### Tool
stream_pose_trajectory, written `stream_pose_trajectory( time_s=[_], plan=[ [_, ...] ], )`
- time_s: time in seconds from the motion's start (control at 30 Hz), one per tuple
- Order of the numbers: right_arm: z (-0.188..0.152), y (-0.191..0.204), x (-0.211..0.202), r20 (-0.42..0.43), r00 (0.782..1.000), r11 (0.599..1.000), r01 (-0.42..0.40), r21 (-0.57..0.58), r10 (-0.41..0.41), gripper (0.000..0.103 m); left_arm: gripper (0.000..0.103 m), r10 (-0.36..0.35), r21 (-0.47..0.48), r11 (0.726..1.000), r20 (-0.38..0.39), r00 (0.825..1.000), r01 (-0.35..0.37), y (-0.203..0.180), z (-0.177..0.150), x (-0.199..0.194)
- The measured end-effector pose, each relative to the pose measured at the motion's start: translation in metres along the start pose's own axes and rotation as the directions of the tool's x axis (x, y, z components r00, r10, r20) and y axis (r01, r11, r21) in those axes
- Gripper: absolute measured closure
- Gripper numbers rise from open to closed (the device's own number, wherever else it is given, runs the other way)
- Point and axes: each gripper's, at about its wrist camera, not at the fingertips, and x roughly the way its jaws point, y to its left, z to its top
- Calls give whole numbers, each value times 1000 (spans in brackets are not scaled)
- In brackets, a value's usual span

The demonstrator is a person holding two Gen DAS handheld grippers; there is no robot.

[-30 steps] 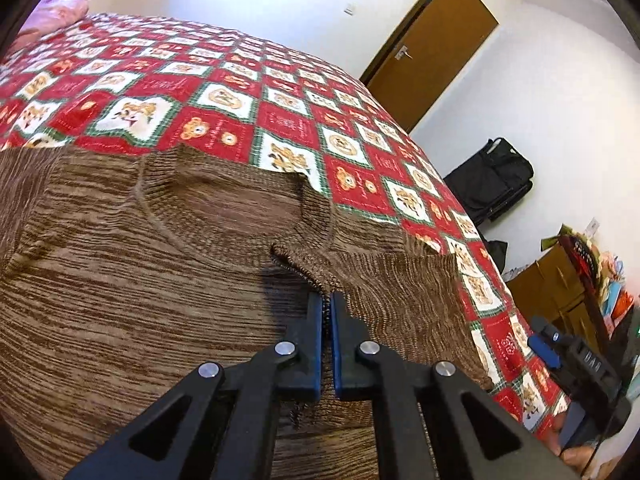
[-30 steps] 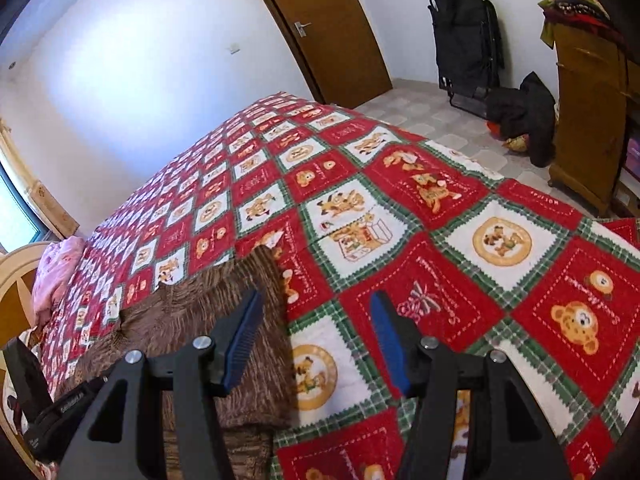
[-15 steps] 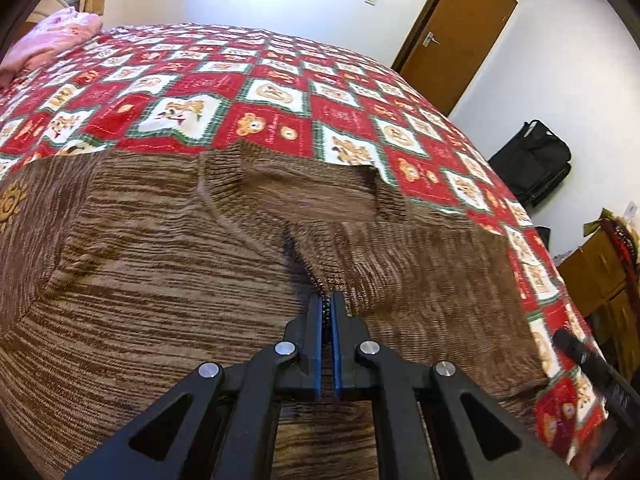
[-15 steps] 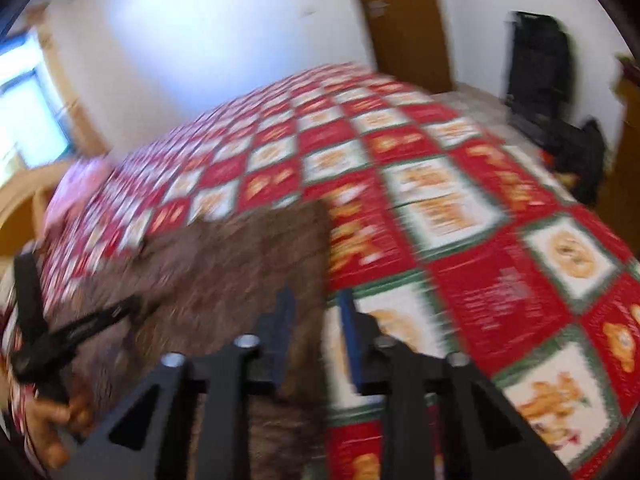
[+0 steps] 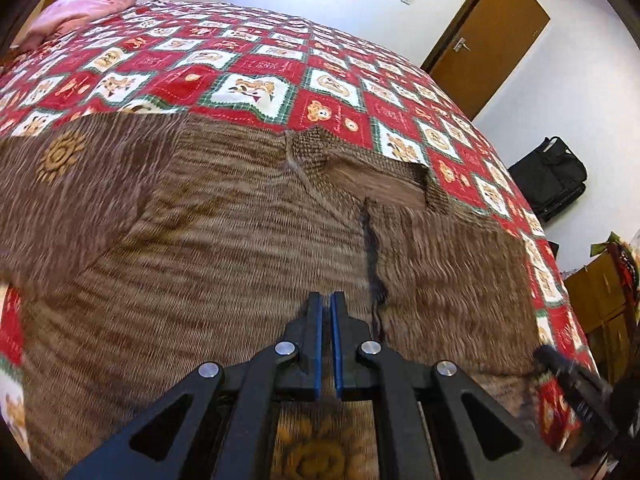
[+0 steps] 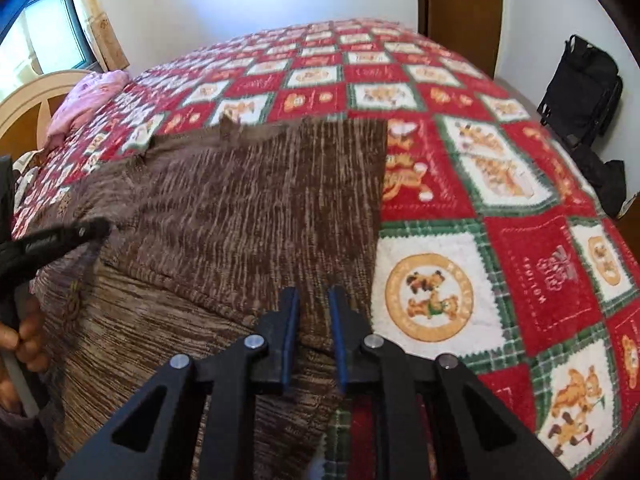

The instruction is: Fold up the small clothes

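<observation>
A brown striped knit sweater [image 5: 220, 248] lies flat on the bed, its right side folded inward; the flap's edge runs just right of my left gripper [image 5: 326, 308]. That gripper hovers over the sweater's middle, shut, and I see no cloth clamped in it. In the right wrist view the sweater [image 6: 248, 208] fills the left half. My right gripper [image 6: 314, 308] sits at its right border, jaws narrowed, with brown knit filling the gap between the pads. The left gripper [image 6: 92, 230] shows there at the far left, held by a hand [image 6: 24, 336].
A red, green and white bear-print bedspread [image 6: 520, 240] covers the bed. A pink cloth [image 5: 84, 4] lies at the far corner by the headboard [image 6: 32, 108]. Beyond the bed stand a black bag [image 6: 580, 88], a brown door [image 5: 488, 36] and a wooden cabinet [image 5: 600, 300].
The right gripper's jaws went from wide to narrow as it rolled and slid onto the sweater's right border. The left gripper moved left; the flap edge once at its tips now lies beside them.
</observation>
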Motion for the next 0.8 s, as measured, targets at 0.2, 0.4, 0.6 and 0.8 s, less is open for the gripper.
stream_pose_trajectory(
  time_s=[0.2, 0.4, 0.6, 0.8],
  plan=[
    [14, 40, -12, 65, 995, 994, -68, -83, 73, 80, 99, -22, 139, 990, -14, 1000, 23, -34, -21, 3],
    [9, 91, 22, -5, 996, 984, -90, -152, 90, 77, 99, 59, 73, 995, 40, 998, -61, -2, -14, -13],
    [3, 101, 37, 13, 997, 987, -79, -139, 81, 31, 99, 96, -210, 975, 110, 989, -71, 119, 9, -59],
    [-4, 97, 44, 8, 999, 990, -50, -129, 52, 30, 98, 329, -464, 865, 236, 914, -191, 225, 14, -120]
  ],
)
